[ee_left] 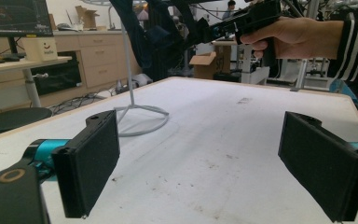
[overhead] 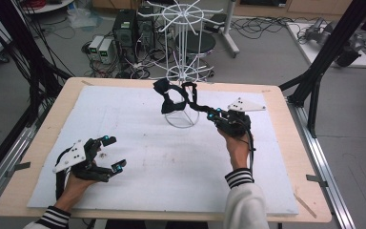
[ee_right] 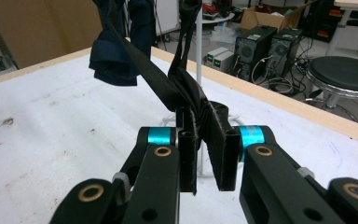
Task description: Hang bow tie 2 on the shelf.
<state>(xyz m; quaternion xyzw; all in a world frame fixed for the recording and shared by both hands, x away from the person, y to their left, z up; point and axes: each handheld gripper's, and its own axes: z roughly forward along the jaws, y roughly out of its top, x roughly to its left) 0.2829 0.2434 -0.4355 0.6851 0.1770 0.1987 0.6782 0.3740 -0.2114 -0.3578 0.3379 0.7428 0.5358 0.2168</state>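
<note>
Black strap of a dark fabric item, hanging on the white wire rack at the far middle of the desk. The strap is pinched between the right gripper's pads; jaws nearly closed, clamped on it. From the grip the strap runs up and away to the rack's arms, so its long axis slopes from gripper to rack, taut-ish. A dark blue bunched part hangs further left in the right gripper view.

Right gripper sits just right of the rack's ring base, touching only the strap. My read: unhooking means lifting along that slope toward the rack, not pulling back.

Left gripper is well apart, near the front left of the desk, jaws wide, nothing between them. Right hand is clearly nearer.
</note>
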